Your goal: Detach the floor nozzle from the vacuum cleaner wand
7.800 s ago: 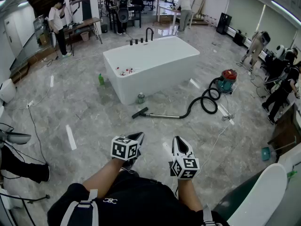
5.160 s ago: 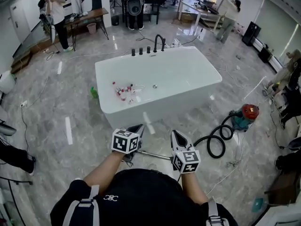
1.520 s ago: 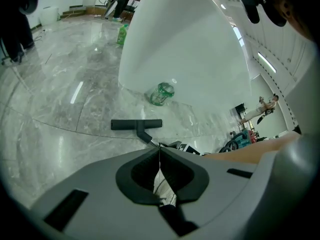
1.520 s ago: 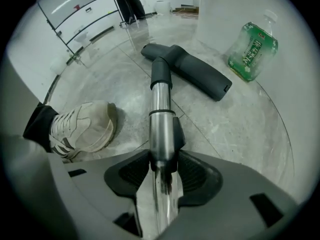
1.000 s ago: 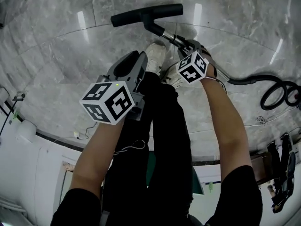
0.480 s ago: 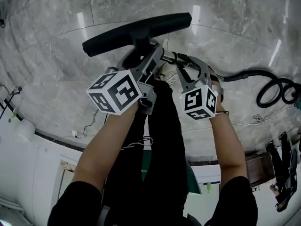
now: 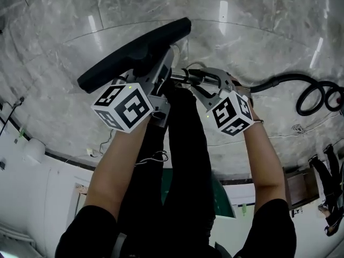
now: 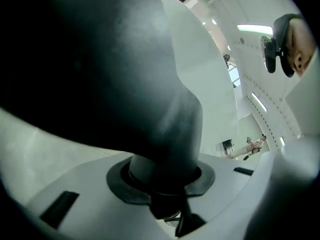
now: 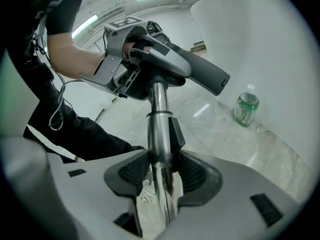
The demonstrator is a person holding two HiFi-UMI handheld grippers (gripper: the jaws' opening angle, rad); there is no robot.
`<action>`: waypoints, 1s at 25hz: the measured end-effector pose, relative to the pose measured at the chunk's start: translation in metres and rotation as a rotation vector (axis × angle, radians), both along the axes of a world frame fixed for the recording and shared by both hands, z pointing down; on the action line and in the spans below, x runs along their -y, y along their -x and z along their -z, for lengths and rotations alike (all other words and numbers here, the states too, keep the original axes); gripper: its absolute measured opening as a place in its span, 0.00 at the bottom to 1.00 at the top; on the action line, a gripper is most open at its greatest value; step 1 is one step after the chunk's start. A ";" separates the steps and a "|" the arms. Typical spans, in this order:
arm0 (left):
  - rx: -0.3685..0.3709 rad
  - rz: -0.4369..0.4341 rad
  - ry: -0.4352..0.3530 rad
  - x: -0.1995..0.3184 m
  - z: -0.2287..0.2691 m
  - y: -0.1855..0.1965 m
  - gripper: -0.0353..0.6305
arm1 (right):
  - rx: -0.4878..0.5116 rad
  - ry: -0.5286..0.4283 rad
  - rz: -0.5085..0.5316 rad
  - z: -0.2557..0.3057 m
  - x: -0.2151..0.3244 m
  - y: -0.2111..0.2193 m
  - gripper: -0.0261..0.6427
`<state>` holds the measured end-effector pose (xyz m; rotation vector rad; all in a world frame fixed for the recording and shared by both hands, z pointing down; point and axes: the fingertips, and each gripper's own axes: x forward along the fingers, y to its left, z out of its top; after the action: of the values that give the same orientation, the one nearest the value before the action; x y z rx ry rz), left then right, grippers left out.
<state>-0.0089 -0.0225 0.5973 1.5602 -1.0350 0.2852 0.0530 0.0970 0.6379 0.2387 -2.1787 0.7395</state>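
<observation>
Here the black floor nozzle (image 7: 134, 50) is held up off the ground, slanting across the upper left of the head view. The metal wand (image 7: 185, 78) runs into its neck at upper centre. The left gripper (image 7: 156, 71) has just been closing its 2 jaws and pinches the nozzle's neck, which fills the left gripper view. The right gripper (image 7: 203, 84) is clamped on the wand, the shiny tube pressed between both pads (image 9: 127, 176). A black hose (image 7: 293, 82) curls away at the right edge. Beneath lies a glossy grey marble floor (image 7: 54, 42) with streaks of reflected light. In the right gripper view a white bathtub (image 9: 270, 54) fills the upper right, with a green bottle (image 9: 246, 109) standing just beside it.
</observation>
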 end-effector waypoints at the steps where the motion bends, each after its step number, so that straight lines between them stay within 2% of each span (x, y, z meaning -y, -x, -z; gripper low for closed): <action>1: -0.005 0.005 -0.002 0.000 -0.001 0.004 0.24 | 0.040 0.000 0.006 -0.002 0.001 0.003 0.29; 4: -0.006 0.025 0.005 0.001 -0.007 0.016 0.24 | 0.164 0.027 0.030 -0.006 0.003 0.015 0.30; 7: -0.014 0.003 -0.015 0.002 -0.003 0.017 0.24 | 0.235 0.081 0.101 -0.007 0.002 0.024 0.31; 12: -0.031 -0.074 -0.068 0.008 0.013 0.001 0.24 | 0.271 0.131 0.187 -0.011 0.002 0.057 0.31; 15: -0.028 -0.064 -0.046 0.008 0.013 0.005 0.24 | 0.300 0.179 0.195 -0.009 0.002 0.067 0.31; 17: -0.008 -0.046 -0.025 0.008 0.012 0.011 0.24 | 0.273 0.142 0.169 -0.009 0.005 0.070 0.31; 19: 0.020 -0.036 -0.004 0.008 0.010 0.015 0.24 | 0.200 0.051 0.098 -0.014 0.012 0.070 0.28; 21: 0.015 -0.071 0.005 0.007 0.009 0.016 0.24 | 0.159 0.006 0.042 -0.016 0.015 0.070 0.28; 22: -0.005 -0.105 0.005 0.007 0.009 0.014 0.24 | 0.171 0.023 0.036 -0.014 0.013 0.072 0.27; 25: -0.067 -0.237 -0.037 0.006 0.021 0.006 0.23 | 0.306 0.178 0.074 0.002 -0.003 0.081 0.26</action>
<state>-0.0147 -0.0283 0.5760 1.7169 -0.8073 0.3755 -0.0278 0.0999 0.6358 -0.0512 -2.3740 0.9729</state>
